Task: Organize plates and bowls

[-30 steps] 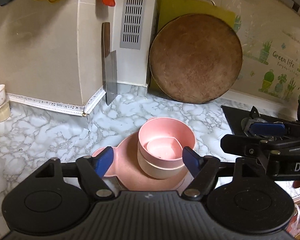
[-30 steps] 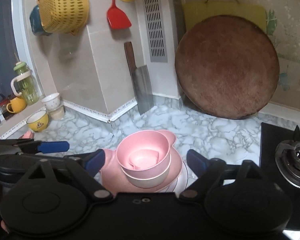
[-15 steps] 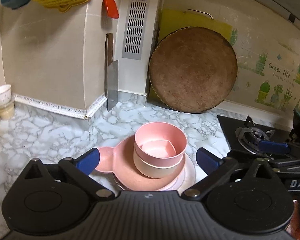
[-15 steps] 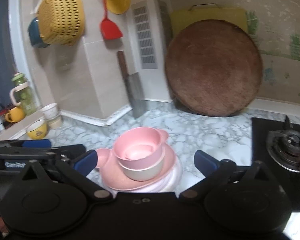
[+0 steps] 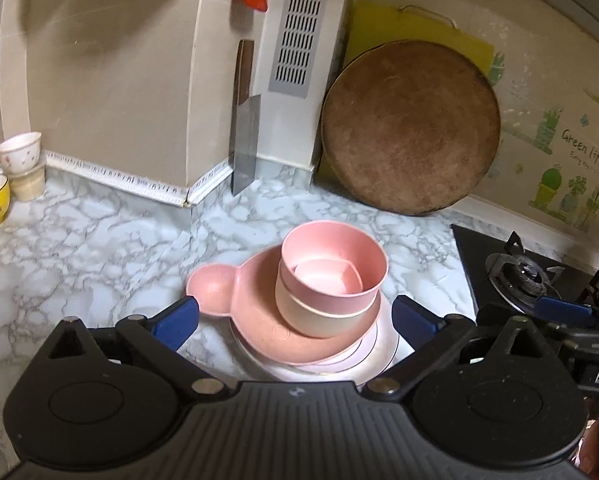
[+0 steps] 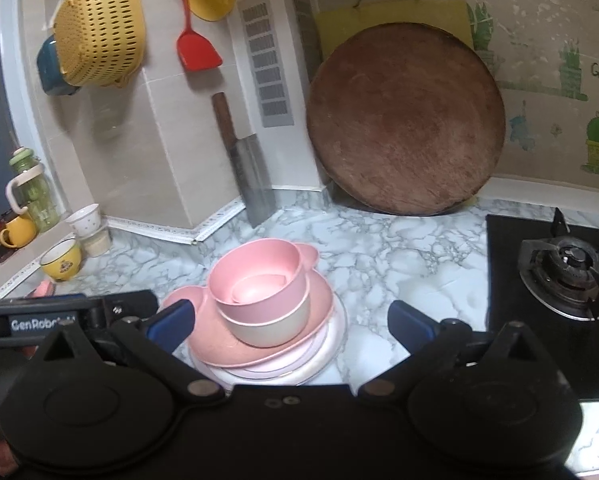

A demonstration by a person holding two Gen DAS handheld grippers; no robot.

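Observation:
On the marble counter point(image 5: 79, 256) stands a stack: pale plates point(image 5: 379, 356) at the bottom, then a pink eared plate point(image 5: 215, 288), then a beige bowl point(image 5: 319, 320) with a pink bowl point(image 5: 335, 256) nested in it. A small pink dish point(image 5: 323, 278) lies inside the pink bowl. My left gripper point(image 5: 295, 320) is open, its blue fingertips apart on either side of the stack's near edge and touching nothing. In the right wrist view the same stack point(image 6: 267, 304) sits just ahead of my right gripper point(image 6: 291, 322), which is open and holds nothing.
A cleaver point(image 5: 245, 152) and a round wooden board point(image 5: 411, 128) lean on the back wall. The gas hob point(image 6: 567, 268) lies to the right. A yellow bowl point(image 6: 61, 260) and stacked cups point(image 5: 21, 164) stand at the left. A colander point(image 6: 99, 28) and a spatula point(image 6: 193, 44) hang above.
Both grippers' jaws have spread wider, the left more than the right. Both have drawn back a little from the stack, which stands unmoved on the counter.

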